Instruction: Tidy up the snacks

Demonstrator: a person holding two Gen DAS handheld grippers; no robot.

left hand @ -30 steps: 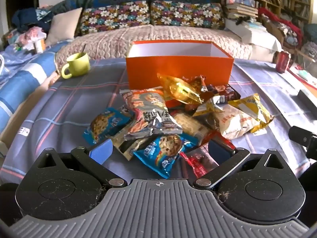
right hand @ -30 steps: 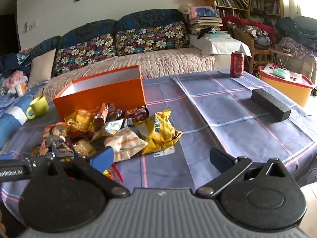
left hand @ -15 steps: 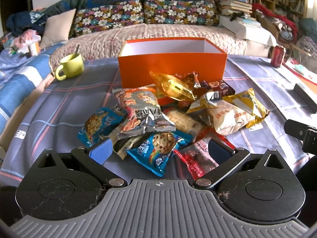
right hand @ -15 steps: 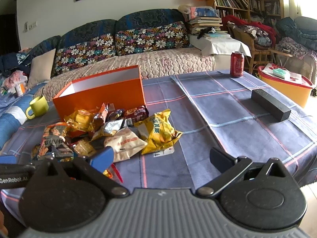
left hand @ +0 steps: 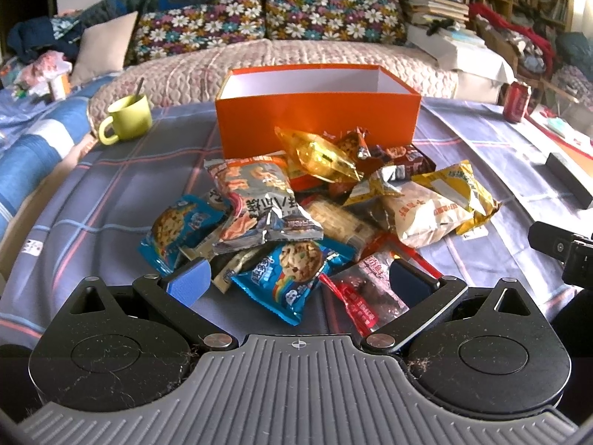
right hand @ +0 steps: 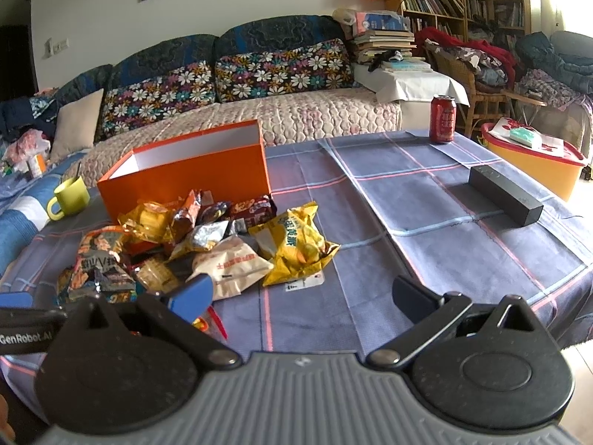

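A heap of snack packets (left hand: 318,207) (right hand: 207,244) lies on the checked tablecloth in front of an open orange box (left hand: 318,118) (right hand: 189,170) whose white inside shows nothing in it. My left gripper (left hand: 296,282) stands open just above the near edge of the heap; a blue cookie packet (left hand: 292,270) and a red packet (left hand: 359,293) lie below its fingers, untouched. My right gripper (right hand: 300,293) is open over bare cloth, to the right of the heap, beside a yellow packet (right hand: 296,248). Part of the left gripper's body (right hand: 22,330) shows at the right wrist view's left edge.
A green mug (left hand: 128,118) with a spoon stands left of the box. A long black box (right hand: 504,200) and a red can (right hand: 443,118) stand on the right of the table. A sofa (right hand: 259,111) runs behind it, an orange tub (right hand: 537,167) at the right.
The left wrist view has shifted a little, so the heap and box sit slightly lower and closer in it. Both grippers stay open and nothing on the table has moved.
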